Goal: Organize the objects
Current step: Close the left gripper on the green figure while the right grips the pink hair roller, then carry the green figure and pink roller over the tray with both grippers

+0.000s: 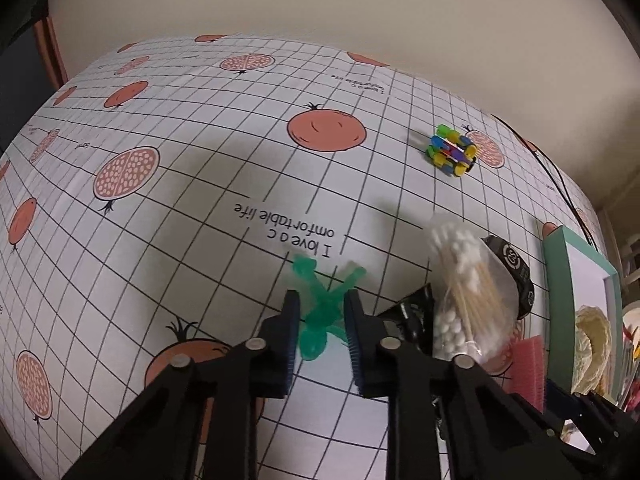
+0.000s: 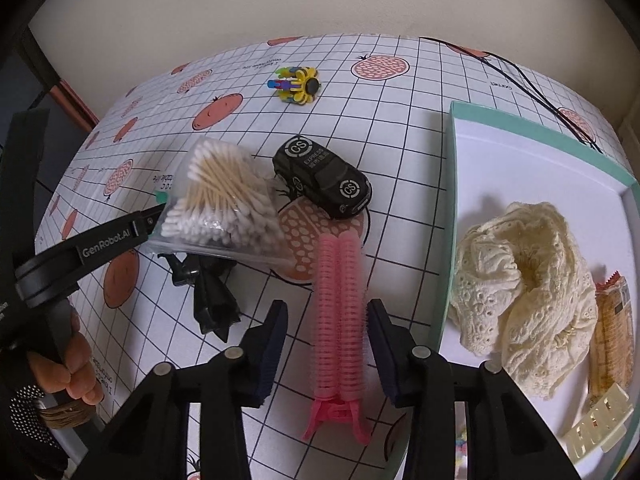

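Looking along the left gripper (image 1: 322, 316), we see its dark blue pads on both sides of a translucent green plastic figure (image 1: 320, 312) that lies on the table; the pads seem to touch it, but motion blur leaves us unable to tell if they grip it. Just beyond it the white checked tablecloth with pomegranate prints (image 1: 192, 216) carries upside-down writing, "I love a comfortable life". A clear plastic bag of wooden cotton swabs (image 2: 224, 204) lies just right of this gripper, whose arm reads "GenRobot.AI" in the right wrist view.

The right gripper (image 2: 326, 344) stands apart, with its jaws on both sides of a pink ribbed hair-roller clip (image 2: 340, 320) and not touching it. Behind the clip we see a black toy car (image 2: 324, 180) marked "CS" and "EXPRESS", and farther away a small multicoloured plastic block toy (image 2: 298, 84). To the right, a white box with a teal rim (image 2: 450, 184) holds a cream lace cloth (image 2: 524, 288), an orange snack packet (image 2: 612, 332) and a cream claw hair clip (image 2: 596, 428).
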